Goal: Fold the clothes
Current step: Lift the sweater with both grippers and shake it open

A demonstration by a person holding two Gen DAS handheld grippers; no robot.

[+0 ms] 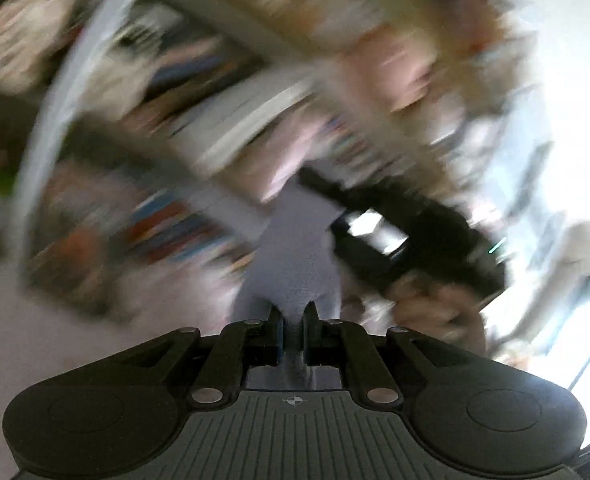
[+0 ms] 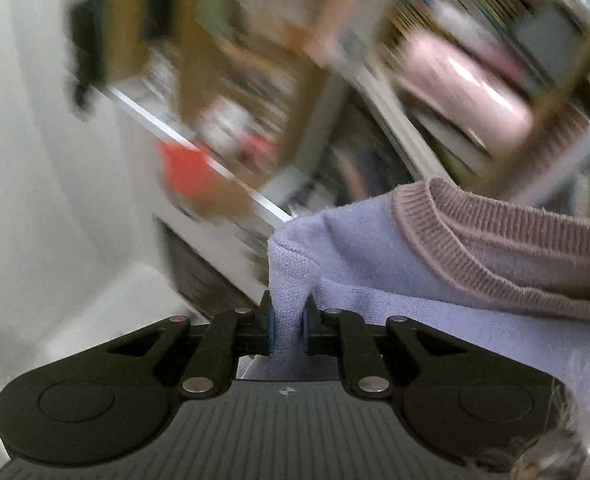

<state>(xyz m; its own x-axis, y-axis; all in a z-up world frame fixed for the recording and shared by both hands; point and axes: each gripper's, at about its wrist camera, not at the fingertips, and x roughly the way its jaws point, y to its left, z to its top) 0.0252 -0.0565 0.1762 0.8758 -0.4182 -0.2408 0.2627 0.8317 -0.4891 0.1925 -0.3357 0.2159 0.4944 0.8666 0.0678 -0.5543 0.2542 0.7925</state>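
Observation:
A lavender knit garment (image 2: pixel 375 264) with a dusty-pink ribbed collar (image 2: pixel 475 240) hangs in the air. My right gripper (image 2: pixel 289 320) is shut on a fold of its lavender fabric near the shoulder. In the left wrist view my left gripper (image 1: pixel 293 320) is shut on another stretch of the same lavender cloth (image 1: pixel 291 248), which runs up and away from the fingers. The other black gripper (image 1: pixel 395 240), held by a hand (image 1: pixel 435 308), shows blurred beyond the cloth. Both views are smeared by motion.
Blurred bookshelves (image 1: pixel 215 120) packed with books and papers fill the background of both views. A pink shiny object (image 2: pixel 467 92) sits on a shelf. A pale wall (image 2: pixel 27 160) stands at the left, and a bright window area (image 1: pixel 567 120) at the right.

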